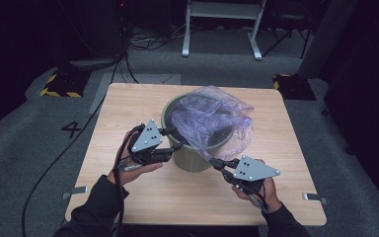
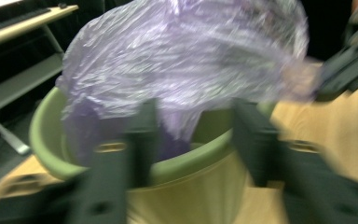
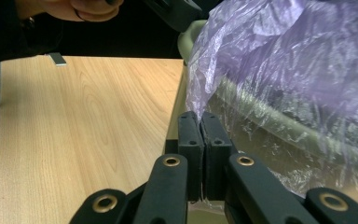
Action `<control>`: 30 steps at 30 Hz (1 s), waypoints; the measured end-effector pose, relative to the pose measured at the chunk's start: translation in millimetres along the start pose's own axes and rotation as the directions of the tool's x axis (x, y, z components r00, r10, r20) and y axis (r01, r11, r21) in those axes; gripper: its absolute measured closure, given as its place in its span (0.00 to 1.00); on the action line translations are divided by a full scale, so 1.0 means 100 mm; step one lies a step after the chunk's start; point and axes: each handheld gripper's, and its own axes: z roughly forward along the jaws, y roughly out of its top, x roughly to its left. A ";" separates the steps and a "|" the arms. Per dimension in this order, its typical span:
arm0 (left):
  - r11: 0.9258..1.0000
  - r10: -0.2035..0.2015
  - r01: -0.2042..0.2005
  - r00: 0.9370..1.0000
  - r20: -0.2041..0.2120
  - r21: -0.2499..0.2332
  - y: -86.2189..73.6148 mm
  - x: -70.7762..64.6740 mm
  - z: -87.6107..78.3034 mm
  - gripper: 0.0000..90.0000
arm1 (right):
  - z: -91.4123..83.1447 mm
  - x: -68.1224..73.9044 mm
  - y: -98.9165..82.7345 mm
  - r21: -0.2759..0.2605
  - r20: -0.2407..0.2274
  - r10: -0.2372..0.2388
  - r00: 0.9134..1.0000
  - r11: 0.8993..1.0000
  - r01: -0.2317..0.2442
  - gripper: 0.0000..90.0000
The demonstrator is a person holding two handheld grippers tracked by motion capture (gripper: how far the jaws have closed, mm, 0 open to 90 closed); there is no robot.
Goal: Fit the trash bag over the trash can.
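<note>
— What's in the bin right now?

— The green bin (image 1: 190,157) stands near the middle of my wooden table (image 1: 128,106), and a thin purple plastic bag (image 1: 212,121) sits in it. Part of the bag is down inside; the rest billows above the rim and hangs over the side nearest my right hand. Beyond the bag I can't tell what the bin holds.

— And your left gripper?

— My left gripper (image 1: 176,139) is at the near rim of the bin. Its jaws stand apart on either side of that rim, pressing on nothing, with the bag just behind them in the blurred left gripper view.

— The right one?

— My right gripper (image 1: 213,162) has its jaws pressed together, pinching the bag's edge where it drapes down the bin's outer wall.
</note>
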 end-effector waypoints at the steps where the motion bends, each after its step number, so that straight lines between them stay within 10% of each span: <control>1: 1.000 -0.003 0.003 1.000 0.009 -0.010 0.02 -0.03 0.01 0.38 | 0.02 0.01 0.00 0.001 -0.003 0.000 1.000 1.000 0.000 0.99; 7: 0.998 -0.006 0.011 0.996 0.084 -0.060 0.14 -0.23 0.10 0.20 | 0.10 0.08 -0.01 0.011 -0.014 -0.012 1.000 1.000 0.012 0.98; 13: 0.999 0.003 0.000 0.998 0.060 -0.049 0.24 -0.38 0.23 0.19 | 0.14 0.17 0.02 0.015 -0.040 -0.052 0.998 0.998 0.053 0.97; 23: 1.000 0.015 -0.015 1.000 -0.014 -0.010 0.17 -0.34 0.27 0.91 | 0.17 0.27 0.01 0.010 -0.066 -0.076 0.995 0.997 0.077 0.94; 30: 0.999 0.002 -0.002 1.000 0.003 -0.036 0.05 -0.28 0.14 1.00 | 0.11 0.25 -0.06 -0.007 -0.069 -0.038 0.997 0.999 0.037 0.85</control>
